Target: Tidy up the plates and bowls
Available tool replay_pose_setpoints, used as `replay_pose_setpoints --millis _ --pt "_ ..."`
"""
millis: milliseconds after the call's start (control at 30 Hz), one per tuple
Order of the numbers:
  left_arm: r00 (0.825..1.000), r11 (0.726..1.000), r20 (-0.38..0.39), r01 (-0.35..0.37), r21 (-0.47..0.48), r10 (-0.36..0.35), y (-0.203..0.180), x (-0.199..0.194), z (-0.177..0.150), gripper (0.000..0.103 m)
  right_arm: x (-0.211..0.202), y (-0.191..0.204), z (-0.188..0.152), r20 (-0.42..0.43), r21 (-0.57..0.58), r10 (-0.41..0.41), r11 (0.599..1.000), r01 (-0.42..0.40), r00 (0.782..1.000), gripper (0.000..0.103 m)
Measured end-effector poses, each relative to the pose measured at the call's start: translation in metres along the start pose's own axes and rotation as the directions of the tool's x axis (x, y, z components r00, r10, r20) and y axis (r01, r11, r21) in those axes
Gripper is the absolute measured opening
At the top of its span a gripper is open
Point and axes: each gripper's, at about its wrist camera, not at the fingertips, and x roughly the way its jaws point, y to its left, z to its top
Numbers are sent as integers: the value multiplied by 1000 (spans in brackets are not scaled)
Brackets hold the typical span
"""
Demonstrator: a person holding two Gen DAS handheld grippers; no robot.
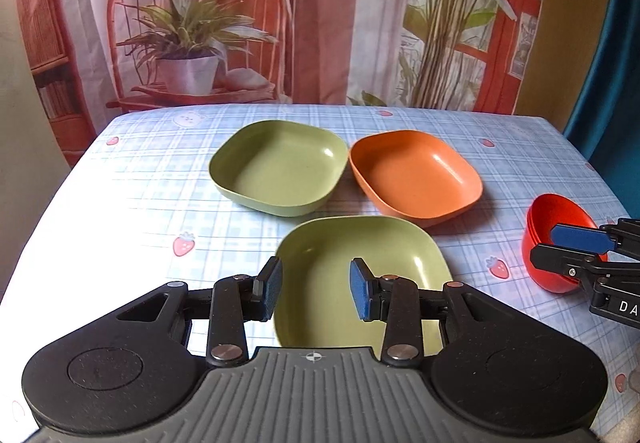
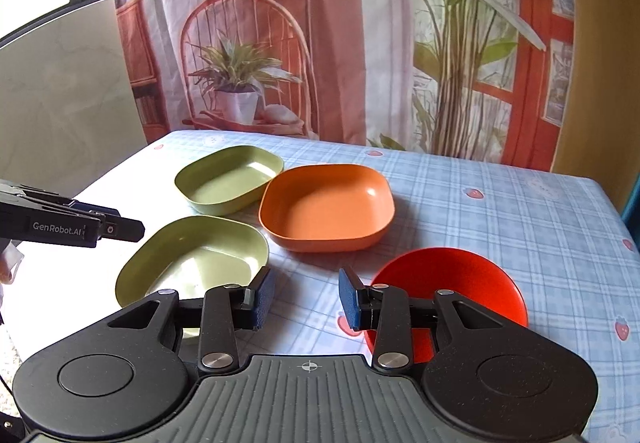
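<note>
Three square plates lie on the checked tablecloth: a near green plate [image 1: 360, 275] [image 2: 192, 263], a far green plate [image 1: 280, 167] [image 2: 230, 179] and an orange plate [image 1: 416, 175] [image 2: 328, 209]. A stack of red bowls [image 1: 556, 239] [image 2: 452, 283] sits at the right. My left gripper [image 1: 316, 291] is open and empty, its fingers over the near green plate's left rim. My right gripper [image 2: 306, 299] is open and empty, just left of the red bowls; it also shows in the left wrist view [image 1: 576, 247] in front of the bowls.
The table [image 1: 140, 203] has a blue checked cloth with strawberry prints. A printed curtain [image 1: 320, 23] hangs right behind its far edge. The table's right edge [image 2: 616, 211] lies near a blue panel.
</note>
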Motion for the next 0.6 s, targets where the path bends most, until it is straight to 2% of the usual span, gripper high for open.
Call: replay_pose_setpoints --millis 267,400,600 --pt "1000 999 9 22 -39 -22 20 6 6 39 28 20 22 9 -85 -23 996 24 1000 32" --pt "1000 999 3 16 -30 -16 25 14 10 39 41 21 35 14 -94 -31 995 32 999 28" --pt "1000 999 9 10 -32 -10 28 25 20 39 63 12 51 24 -93 -85 992 87 996 28"
